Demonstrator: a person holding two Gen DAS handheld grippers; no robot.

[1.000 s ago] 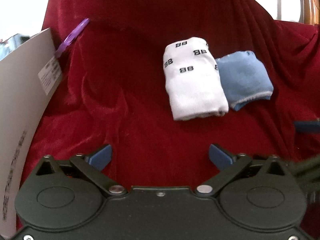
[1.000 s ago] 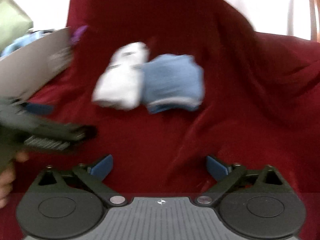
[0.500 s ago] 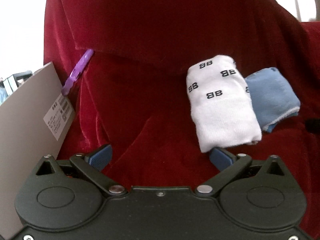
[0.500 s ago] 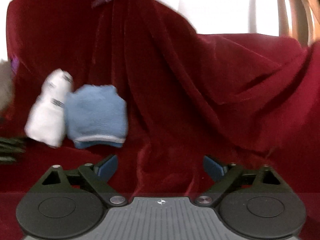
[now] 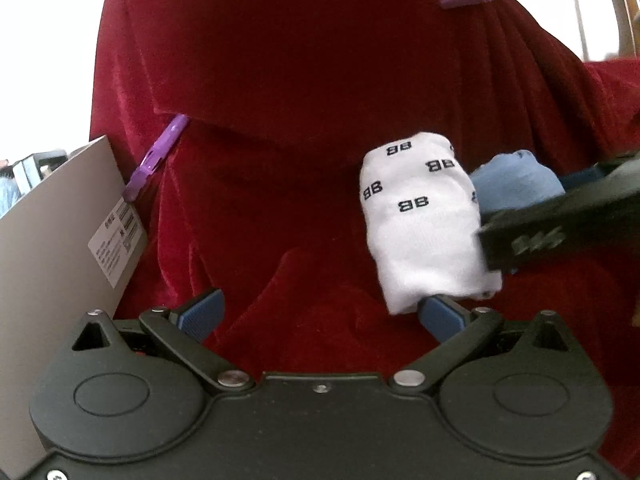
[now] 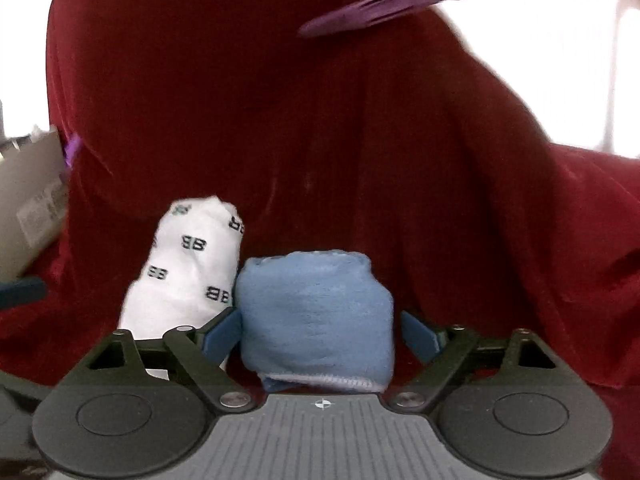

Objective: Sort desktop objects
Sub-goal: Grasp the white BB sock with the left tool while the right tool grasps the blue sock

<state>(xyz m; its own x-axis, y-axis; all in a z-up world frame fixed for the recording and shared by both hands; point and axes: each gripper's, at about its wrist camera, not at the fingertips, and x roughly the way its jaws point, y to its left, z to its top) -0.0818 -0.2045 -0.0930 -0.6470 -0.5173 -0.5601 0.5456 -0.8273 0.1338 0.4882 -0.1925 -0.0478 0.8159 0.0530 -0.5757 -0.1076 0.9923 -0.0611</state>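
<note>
Across the whole surface I've got red cloth, draped and creased, pinned with a purple clip at its left edge and another clip up at the top. Grey board with a label stands along the left edge. Mid-cloth: white sock, rolled, "BB" print, touching the blue sock on its right. My right gripper straddles the blue sock, jaws closing, left pad about touching, right pad still apart from it. My left gripper is wide open, nothing between the pads; its right pad sits at the white sock's near end.
</note>
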